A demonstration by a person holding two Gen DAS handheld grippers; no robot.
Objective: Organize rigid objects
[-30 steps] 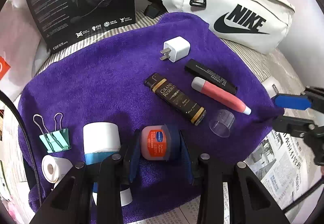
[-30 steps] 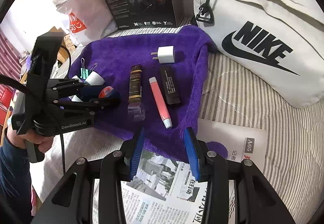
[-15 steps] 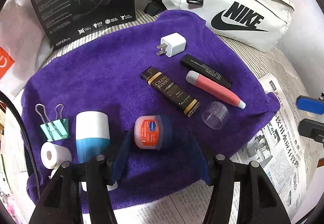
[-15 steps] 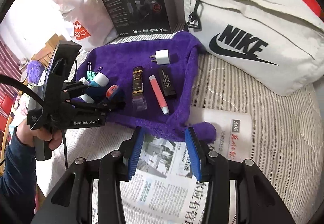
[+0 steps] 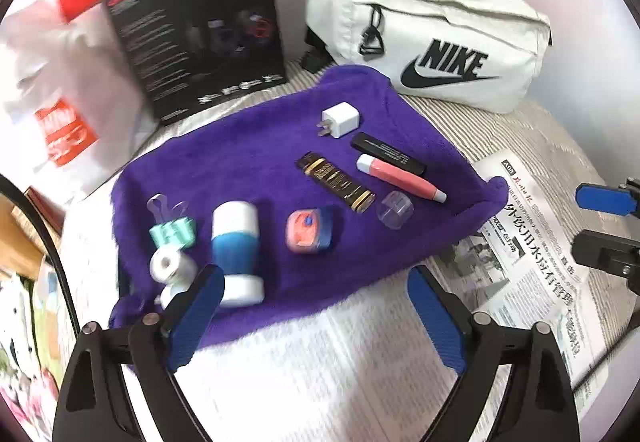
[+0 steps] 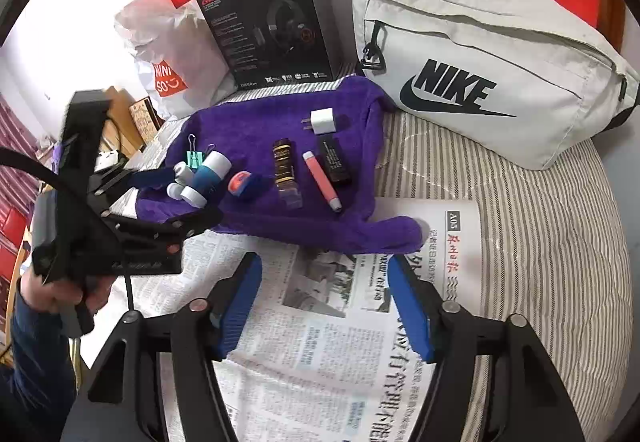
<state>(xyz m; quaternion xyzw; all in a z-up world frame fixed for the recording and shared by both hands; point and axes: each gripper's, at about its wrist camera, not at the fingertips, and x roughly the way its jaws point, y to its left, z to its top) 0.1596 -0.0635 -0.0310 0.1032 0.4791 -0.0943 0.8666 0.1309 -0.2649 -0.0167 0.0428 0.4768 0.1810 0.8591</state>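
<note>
A purple towel (image 5: 248, 162) holds the small items: a white charger (image 5: 340, 119), a black tube (image 5: 388, 154), a pink lip gloss (image 5: 400, 178), a dark gold-labelled tube (image 5: 336, 182), a clear cap (image 5: 395, 209), an orange-and-blue jar (image 5: 308, 228), a blue-and-white cylinder (image 5: 236, 246), a green binder clip (image 5: 173, 234) and a white roll (image 5: 170, 265). My left gripper (image 5: 314, 282) hangs over the towel's near edge, behind the jar (image 6: 242, 184), jaws opening with nothing between them. My right gripper (image 6: 324, 266) hovers over the newspaper (image 6: 320, 322), jaws also opening and empty.
A white Nike bag (image 5: 440, 42) and a black headset box (image 5: 200, 30) stand behind the towel, with red boxes and a white plastic bag (image 5: 60, 90) around them. Striped bedding (image 6: 540, 222) lies to the right. A hand and dark sleeve (image 6: 36, 322) hold the left gripper.
My left gripper has let go of the orange-and-blue jar, opened wide and drawn back and up; the jar stays on the towel. My right gripper has also widened and pulled back.
</note>
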